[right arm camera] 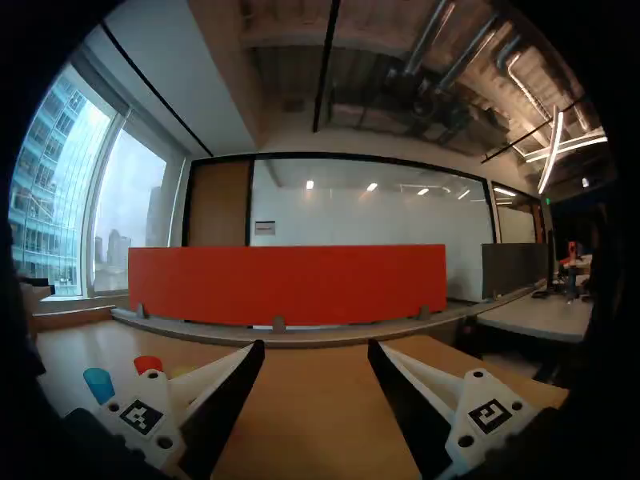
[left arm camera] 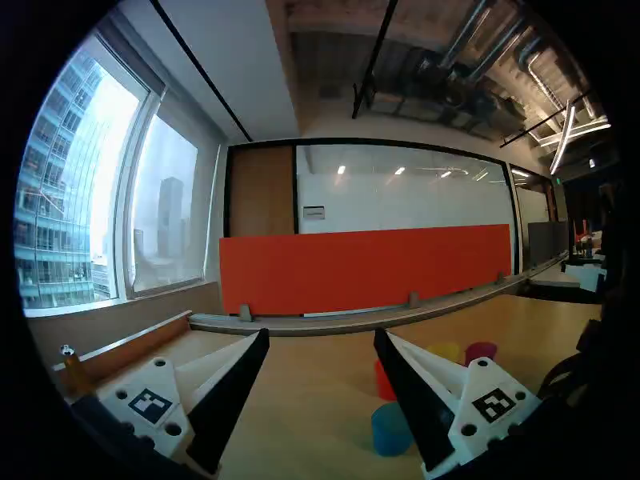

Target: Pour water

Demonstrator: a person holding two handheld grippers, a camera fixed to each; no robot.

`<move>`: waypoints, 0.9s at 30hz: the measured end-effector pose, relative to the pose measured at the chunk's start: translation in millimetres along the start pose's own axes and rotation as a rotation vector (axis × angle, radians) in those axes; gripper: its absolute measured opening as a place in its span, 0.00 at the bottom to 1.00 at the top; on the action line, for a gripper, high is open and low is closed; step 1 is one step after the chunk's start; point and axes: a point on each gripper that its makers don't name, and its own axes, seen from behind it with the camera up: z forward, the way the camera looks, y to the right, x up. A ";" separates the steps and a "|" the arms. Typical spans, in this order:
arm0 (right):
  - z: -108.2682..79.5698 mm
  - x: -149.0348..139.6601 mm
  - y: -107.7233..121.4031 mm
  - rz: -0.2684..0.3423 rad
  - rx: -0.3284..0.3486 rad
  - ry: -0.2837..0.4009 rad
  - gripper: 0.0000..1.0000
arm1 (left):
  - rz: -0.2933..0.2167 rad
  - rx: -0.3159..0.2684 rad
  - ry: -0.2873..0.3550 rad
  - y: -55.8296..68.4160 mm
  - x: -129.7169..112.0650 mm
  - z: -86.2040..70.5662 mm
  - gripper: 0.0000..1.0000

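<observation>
Over wooden table (left arm camera: 320,416) — left hand-held gripper (left arm camera: 321,331) and right hand-held gripper (right arm camera: 314,344) gape wide, empty.

L gripper view: four cups (left arm camera: 392,428) clustered on table (left arm camera: 320,384), right of centre; one nearest, one just behind it, two side by side further back. Divider panel (left arm camera: 364,268) stands along table's far edge, glass wall (left arm camera: 400,192) behind it, window (left arm camera: 96,208) at left. R gripper view: 2nd desk (right arm camera: 536,314) off to the right.

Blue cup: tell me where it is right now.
Left gripper view: the blue cup stands on the wooden table, low and right of centre, in front of the red cup, with a yellow cup and a magenta cup behind.
</observation>
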 end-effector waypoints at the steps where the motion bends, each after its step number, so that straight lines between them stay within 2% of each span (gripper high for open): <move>1: -0.4 -1.5 0.9 0.001 -0.001 -0.005 1.00 | 0.007 0.003 0.001 0.2 -0.8 0.5 0.97; 8: -2.5 -7.0 6.7 0.007 -0.015 -0.024 1.00 | 0.038 0.026 0.001 1.1 -10.6 4.7 0.97; 12: -3.7 -6.2 5.1 0.007 -0.013 -0.020 1.00 | 0.031 0.041 0.001 -0.3 -18.2 7.5 0.97; 18: -5.2 -6.7 3.3 0.048 -0.013 -0.019 1.00 | 0.020 0.040 0.003 -0.2 -31.3 10.5 0.97; 23: -6.4 -7.0 2.9 0.070 -0.012 -0.021 0.99 | 0.020 0.043 0.006 -6.3 -40.6 11.2 0.97; 27: -6.4 -8.6 3.6 0.064 -0.021 -0.024 0.99 | 0.009 0.043 0.002 -11.7 -48.7 12.3 0.97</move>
